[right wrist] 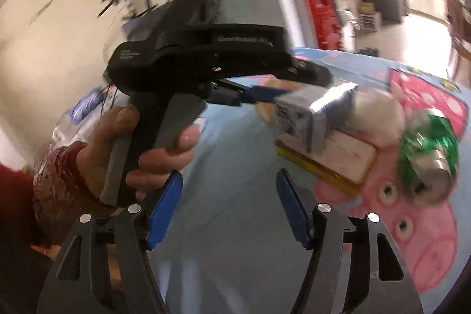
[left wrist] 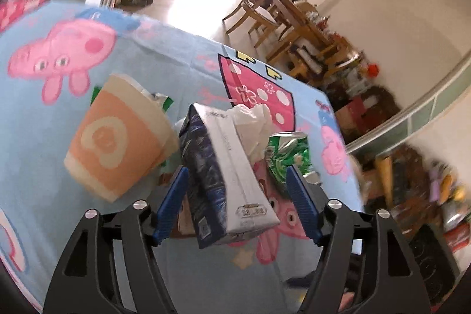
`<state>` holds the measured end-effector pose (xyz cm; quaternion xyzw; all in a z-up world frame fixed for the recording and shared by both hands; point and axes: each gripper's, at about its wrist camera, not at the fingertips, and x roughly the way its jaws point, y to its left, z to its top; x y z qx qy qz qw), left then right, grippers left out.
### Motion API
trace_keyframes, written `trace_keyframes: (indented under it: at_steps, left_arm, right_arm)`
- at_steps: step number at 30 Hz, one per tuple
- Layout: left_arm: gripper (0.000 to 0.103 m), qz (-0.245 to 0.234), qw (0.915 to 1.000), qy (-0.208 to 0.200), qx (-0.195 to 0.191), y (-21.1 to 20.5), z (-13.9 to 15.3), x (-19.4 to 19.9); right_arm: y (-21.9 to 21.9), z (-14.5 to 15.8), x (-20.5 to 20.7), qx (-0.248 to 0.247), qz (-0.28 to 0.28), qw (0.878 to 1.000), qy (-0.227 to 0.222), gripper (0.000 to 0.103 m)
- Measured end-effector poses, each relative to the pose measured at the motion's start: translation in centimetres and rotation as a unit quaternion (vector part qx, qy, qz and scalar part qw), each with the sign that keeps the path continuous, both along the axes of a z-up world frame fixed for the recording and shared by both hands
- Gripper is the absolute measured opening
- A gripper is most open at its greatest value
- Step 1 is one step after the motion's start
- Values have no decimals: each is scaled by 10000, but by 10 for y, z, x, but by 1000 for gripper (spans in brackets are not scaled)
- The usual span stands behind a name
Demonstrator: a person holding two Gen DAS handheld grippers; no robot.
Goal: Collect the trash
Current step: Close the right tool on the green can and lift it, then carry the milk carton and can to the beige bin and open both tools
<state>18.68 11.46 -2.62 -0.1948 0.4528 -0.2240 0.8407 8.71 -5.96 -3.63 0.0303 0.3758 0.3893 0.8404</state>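
A blue and white carton (left wrist: 223,172) hangs tilted between the pads of my left gripper (left wrist: 237,169). It lies against the left pad (left wrist: 173,202), and a gap shows at the right pad (left wrist: 300,205), so this gripper is open. The same carton (right wrist: 309,114) shows blurred in the right wrist view, just past the left gripper's blue fingertip (right wrist: 265,92). An orange paper cup (left wrist: 117,137) leans at the left. Crumpled white tissue (left wrist: 253,119) and a crushed green can (left wrist: 288,155) lie behind the carton. My right gripper (right wrist: 229,175) is open over bare cloth, holding nothing.
The table wears a light blue cartoon cloth (left wrist: 59,225). A flat pink and yellow box (right wrist: 332,158) lies under the carton, beside the green can (right wrist: 429,149). A hand (right wrist: 153,155) in a red sleeve holds the left gripper's handle. Wooden chairs (left wrist: 265,16) and floor clutter (left wrist: 368,108) lie beyond the table.
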Motion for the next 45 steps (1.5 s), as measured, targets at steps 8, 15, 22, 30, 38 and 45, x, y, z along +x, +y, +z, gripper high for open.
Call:
trace_keyframes:
  at_steps: [8,15,22,30,38,45]
  left_arm:
    - [72,-107,9932,2,1163,-37,-11,16]
    - [56,-138,9903,-236,1364,-38,-20,15]
    - [51,-37,9949,-348,949,-13,-7,-6]
    - [51,-578,9954,-728,213,-23,25,-49]
    - [51,-1454,9879,-447,296,-108,-6,-73]
    - [52,-1467,9812,-460,1163,-149,-35,-81]
  right_arm:
    - [-141,-13,52,729,-2956,9495,762,59]
    - [-188,-48,125,1443,-2842,9299,1838,58]
    - [-156,-72,131,1544,-2144,9366,2300,17]
    - [-206,-52,42,2119,-2717,9217,1783,13]
    - [-280,-61,-33,2248,-3608,8879,1760,13]
    - [-281,-75,-38,2262,-3595,8849,1914,16]
